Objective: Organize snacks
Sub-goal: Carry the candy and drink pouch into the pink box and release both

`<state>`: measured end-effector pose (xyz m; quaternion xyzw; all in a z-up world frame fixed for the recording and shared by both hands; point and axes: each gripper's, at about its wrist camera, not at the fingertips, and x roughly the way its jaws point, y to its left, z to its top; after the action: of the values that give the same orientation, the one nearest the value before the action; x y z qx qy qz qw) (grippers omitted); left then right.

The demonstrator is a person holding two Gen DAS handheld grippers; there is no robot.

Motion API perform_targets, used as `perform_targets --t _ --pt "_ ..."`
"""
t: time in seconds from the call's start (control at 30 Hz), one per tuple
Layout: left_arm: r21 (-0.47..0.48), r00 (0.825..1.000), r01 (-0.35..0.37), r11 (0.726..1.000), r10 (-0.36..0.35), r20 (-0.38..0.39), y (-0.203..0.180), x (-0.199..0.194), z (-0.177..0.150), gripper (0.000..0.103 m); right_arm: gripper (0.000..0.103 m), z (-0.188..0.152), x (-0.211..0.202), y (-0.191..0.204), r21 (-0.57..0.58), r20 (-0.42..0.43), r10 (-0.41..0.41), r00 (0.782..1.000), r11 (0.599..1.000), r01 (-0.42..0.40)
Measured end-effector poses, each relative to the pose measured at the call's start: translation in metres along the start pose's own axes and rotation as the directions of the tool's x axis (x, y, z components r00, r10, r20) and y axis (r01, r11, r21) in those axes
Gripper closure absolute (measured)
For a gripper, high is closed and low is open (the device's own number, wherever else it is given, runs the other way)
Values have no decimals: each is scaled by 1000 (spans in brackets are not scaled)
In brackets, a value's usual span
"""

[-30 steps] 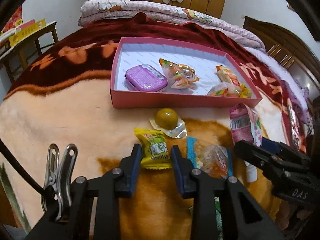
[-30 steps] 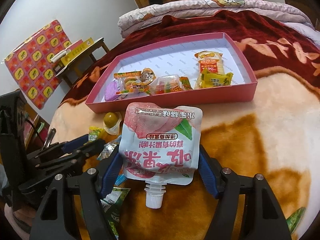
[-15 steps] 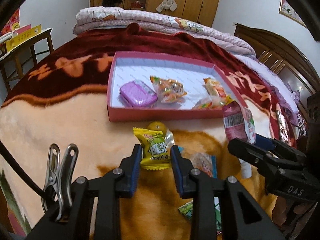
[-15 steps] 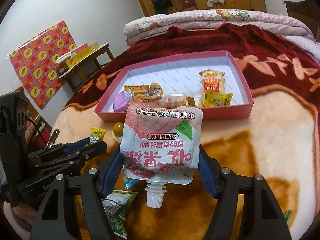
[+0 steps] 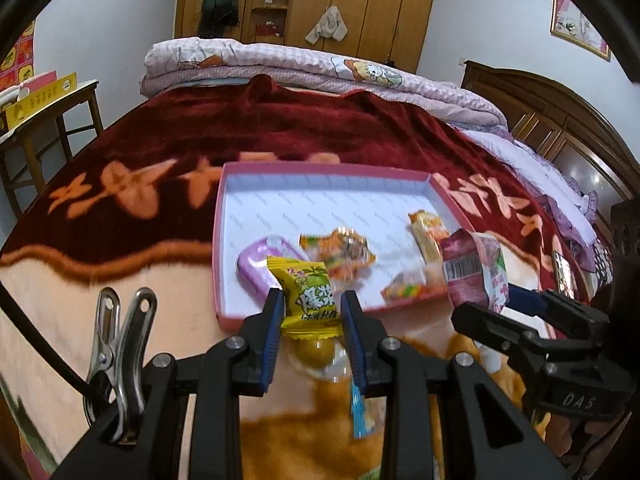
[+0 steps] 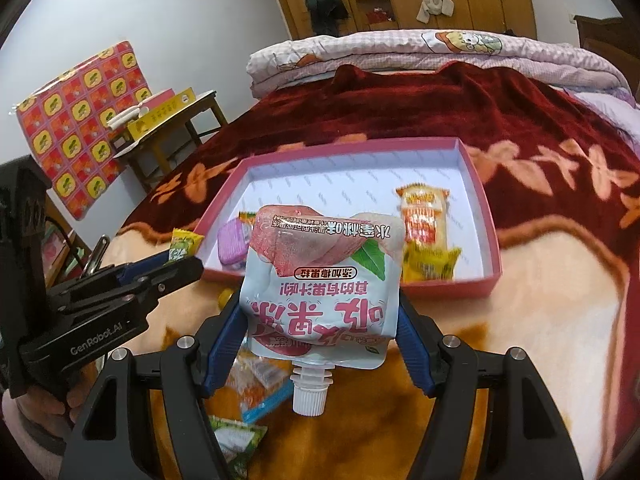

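My left gripper (image 5: 311, 312) is shut on a yellow candy packet (image 5: 308, 300) and holds it above the blanket, just short of the pink box's (image 5: 219, 248) near wall. My right gripper (image 6: 320, 320) is shut on a white and pink peach jelly pouch (image 6: 320, 280), cap downward, held before the same pink box (image 6: 486, 216). The box holds a purple tin (image 5: 260, 268), wrapped candies (image 5: 340, 252) and an orange snack pack (image 6: 424, 216). The pouch also shows in the left wrist view (image 5: 474, 272), and the candy packet in the right wrist view (image 6: 182, 246).
A round yellow-green jelly (image 5: 320, 354) and a blue-edged clear packet (image 5: 358, 408) lie on the blanket below my left gripper. A green packet (image 6: 236, 440) lies near my right gripper. A wooden side table (image 6: 172, 120) stands at the left, folded bedding (image 5: 320, 64) behind.
My left gripper has lifted the yellow candy packet off the blanket and moved toward the box. My right gripper has risen with the pouch toward the box.
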<state>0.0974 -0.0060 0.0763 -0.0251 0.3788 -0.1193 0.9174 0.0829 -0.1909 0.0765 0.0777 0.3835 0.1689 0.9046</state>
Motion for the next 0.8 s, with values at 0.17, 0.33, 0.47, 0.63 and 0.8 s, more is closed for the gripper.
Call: perform_targets --t 0.17,0.33,0.47,0.63,0.8 --pt "-2 1000 10 1000 -10 -1 2 13 16 72 32 16 9 -1 -7 9 -14 1000 1000 14" --pt "11 1000 0 1000 0 -7 0 30 30 72 32 33 22 -5 1 13 -20 1000 1000 20" --pt "29 1000 -17 999 17 -12 0 47 42 72 32 44 33 -6 -9 11 -32 999 999 32" --pt "33 1000 -25 999 25 -5 4 62 53 72 32 57 47 -9 -22 4 -49 999 999 49" --pt "35 999 -50 998 51 -8 10 78 62 72 32 63 64 -10 -32 -12 -60 998 998 60"
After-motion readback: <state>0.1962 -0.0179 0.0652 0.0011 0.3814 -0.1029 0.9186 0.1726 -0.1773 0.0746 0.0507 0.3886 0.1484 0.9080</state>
